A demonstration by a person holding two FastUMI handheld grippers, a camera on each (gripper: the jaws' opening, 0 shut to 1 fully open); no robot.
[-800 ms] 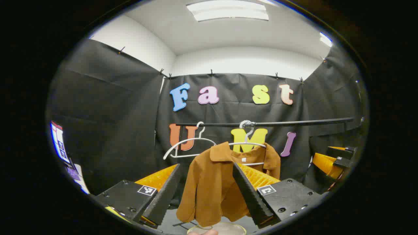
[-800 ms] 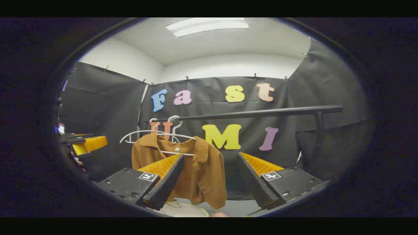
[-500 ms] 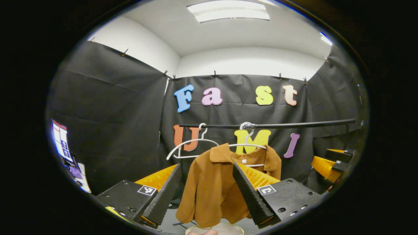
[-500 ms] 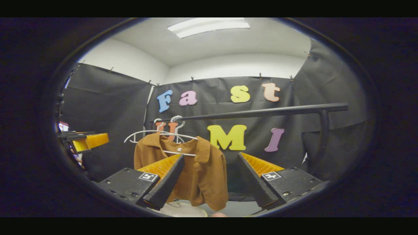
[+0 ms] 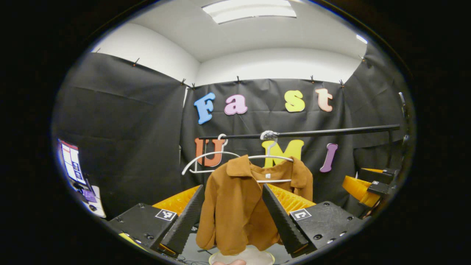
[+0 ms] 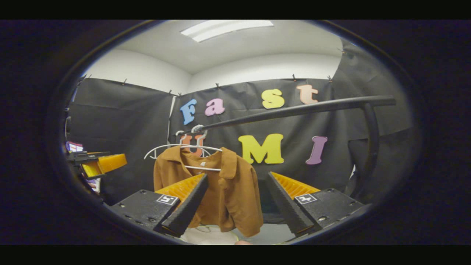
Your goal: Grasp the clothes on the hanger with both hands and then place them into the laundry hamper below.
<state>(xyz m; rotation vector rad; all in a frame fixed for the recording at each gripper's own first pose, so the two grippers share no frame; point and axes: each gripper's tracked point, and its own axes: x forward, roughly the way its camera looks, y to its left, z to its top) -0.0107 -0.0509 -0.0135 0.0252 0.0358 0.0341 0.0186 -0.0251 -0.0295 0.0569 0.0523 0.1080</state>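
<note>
Brown jacket (image 5: 235, 206) drapes softly from thin white hanger (image 5: 274, 159)

left gripper view: faces jacket (image 5: 239, 206) from its left | right gripper view: from its right; both share rail (image 6: 294, 110)

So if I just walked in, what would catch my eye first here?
Most likely the brown jacket, hanging on a white hanger from the black rail against the back wall. Nearer the camera, the left gripper points at it with its jaws spread wide, and the right gripper stands open the same way, neither touching the jacket.
</note>
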